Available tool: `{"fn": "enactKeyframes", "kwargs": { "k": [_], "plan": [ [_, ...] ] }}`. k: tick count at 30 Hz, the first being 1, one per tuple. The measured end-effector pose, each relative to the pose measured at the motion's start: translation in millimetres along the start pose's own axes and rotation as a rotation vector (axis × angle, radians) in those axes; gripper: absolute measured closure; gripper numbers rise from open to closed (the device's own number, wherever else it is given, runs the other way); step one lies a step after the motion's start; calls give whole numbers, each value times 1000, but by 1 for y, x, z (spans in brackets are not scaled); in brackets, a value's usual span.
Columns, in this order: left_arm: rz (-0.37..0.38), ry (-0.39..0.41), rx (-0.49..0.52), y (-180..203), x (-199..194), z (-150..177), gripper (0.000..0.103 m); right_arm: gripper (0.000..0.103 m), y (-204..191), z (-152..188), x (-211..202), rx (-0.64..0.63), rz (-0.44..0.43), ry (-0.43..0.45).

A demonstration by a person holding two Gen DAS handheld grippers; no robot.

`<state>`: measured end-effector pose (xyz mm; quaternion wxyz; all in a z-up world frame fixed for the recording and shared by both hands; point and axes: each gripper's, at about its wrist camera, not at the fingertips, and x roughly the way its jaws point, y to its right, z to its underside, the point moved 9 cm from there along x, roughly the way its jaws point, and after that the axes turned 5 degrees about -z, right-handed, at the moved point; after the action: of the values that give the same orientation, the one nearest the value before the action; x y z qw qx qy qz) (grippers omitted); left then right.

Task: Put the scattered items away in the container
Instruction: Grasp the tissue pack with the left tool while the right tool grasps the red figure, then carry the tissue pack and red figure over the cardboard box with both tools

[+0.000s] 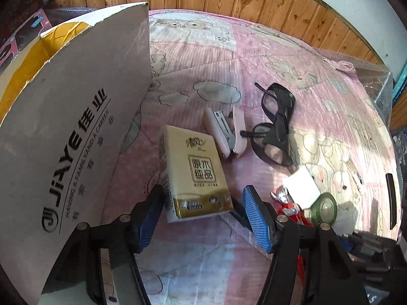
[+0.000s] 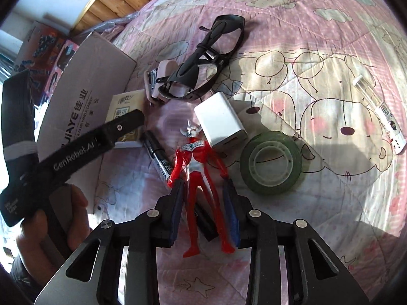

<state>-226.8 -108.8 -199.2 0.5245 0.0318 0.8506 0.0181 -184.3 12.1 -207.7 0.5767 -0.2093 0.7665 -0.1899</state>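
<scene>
Right wrist view shows most of the clutter lying out on the pink quilted bed (image 2: 318, 12). A red toy figure (image 2: 195, 167) lies in the middle of the frame with the right gripper (image 2: 204, 203) over its legs; the fingers (image 2: 178, 203) are spread to either side of the legs and do not appear to touch them. Just beside the figure, a black marker (image 2: 157, 156) sits to its left, a white charger block (image 2: 220, 123) at its head and a green tape roll (image 2: 271, 161) to its right. Black glasses (image 2: 203, 68) and a pink stapler (image 2: 160, 78) lie toward the top, and a small white tube (image 2: 379, 118) sits well apart at the right edge.

From the left wrist view, the left gripper (image 1: 201, 213) has its fingers (image 1: 257, 221) wide apart around the near end of a tissue pack (image 1: 197, 170), with gaps on both sides. The cardboard box (image 1: 76, 127) fills the left of that frame. Only its outer wall and a strip of yellow inner flap show, so what it holds cannot be told.

Judging from this, the task looks barely begun: every visible item is outside the box, and two pickups are being lined up but neither is gripped.
</scene>
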Motion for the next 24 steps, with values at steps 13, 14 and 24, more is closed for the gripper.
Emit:
{"fn": "enactKeyframes", "kwargs": {
  "k": [13, 14, 24],
  "plan": [
    [-48, -14, 31, -6, 28, -11, 51, 73, -7, -7, -7, -14, -33, 38],
    [-41, -16, 28, -6, 26, -10, 51, 73, -10, -7, -9, -19, -36, 43],
    [-9, 20, 34, -4, -14, 0, 51, 73, -21, -9, -23, -39, -51, 71]
  ]
}}
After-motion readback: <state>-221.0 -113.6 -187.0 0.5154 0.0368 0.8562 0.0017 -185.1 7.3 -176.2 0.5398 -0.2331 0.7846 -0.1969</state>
